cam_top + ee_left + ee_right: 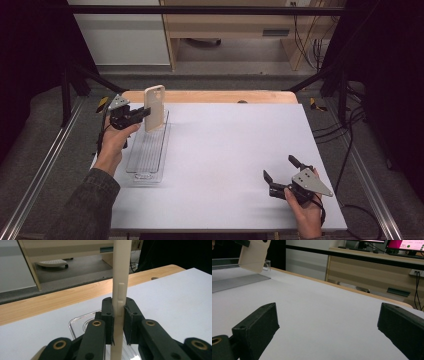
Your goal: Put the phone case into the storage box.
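A cream phone case (154, 107) stands upright above the far end of a clear plastic tray (146, 150) at the table's left. My left gripper (146, 113) is shut on its edge. In the left gripper view the case (120, 277) rises as a thin cream strip clamped between the two black pads (108, 315), with the tray's rim (75, 322) below. My right gripper (281, 169) rests low at the table's near right, jaws wide open with nothing between them. From the right gripper view the case (253, 255) shows at top left above the tray (234, 281).
The white tabletop (230, 145) has a wooden strip (210, 96) along its far edge. Beyond it stand a wooden cabinet (235, 25) and cables on the floor. Metal rails (45, 160) run along both sides of the table.
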`<state>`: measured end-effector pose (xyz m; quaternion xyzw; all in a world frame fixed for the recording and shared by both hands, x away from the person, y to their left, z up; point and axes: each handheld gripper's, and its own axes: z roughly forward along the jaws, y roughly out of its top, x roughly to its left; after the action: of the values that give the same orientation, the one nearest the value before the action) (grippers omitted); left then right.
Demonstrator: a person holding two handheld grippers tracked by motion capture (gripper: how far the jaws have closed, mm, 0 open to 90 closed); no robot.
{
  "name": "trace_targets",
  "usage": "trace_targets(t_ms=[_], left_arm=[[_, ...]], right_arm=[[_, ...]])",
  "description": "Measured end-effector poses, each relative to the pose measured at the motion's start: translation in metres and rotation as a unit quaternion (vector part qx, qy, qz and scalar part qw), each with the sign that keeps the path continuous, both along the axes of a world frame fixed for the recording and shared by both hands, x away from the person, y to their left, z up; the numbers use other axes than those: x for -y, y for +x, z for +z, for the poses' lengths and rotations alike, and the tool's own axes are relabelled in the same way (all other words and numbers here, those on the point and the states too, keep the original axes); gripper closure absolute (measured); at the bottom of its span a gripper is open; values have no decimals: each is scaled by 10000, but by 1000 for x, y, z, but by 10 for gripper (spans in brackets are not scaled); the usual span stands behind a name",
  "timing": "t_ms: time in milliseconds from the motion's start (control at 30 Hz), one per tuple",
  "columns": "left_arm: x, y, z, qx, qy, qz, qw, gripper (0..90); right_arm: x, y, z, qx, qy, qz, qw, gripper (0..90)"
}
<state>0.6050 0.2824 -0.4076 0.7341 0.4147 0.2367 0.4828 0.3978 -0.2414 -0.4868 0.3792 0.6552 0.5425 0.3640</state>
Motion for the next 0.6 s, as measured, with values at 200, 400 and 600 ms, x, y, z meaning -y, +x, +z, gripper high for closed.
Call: trace_targets(t_ms=[200, 400, 600], left_arm=[[4, 1, -1, -28, -21, -81, 10000, 794], [6, 3, -4, -119, 20, -95, 9999, 794], [9, 6, -7, -170, 8, -92, 9998, 793]], right_arm=[[0, 0, 0, -10, -21, 1, 10000, 32], [0, 0, 0, -9, -6, -2, 10000, 32], [1, 0, 0, -6, 17, -11, 10000, 32]])
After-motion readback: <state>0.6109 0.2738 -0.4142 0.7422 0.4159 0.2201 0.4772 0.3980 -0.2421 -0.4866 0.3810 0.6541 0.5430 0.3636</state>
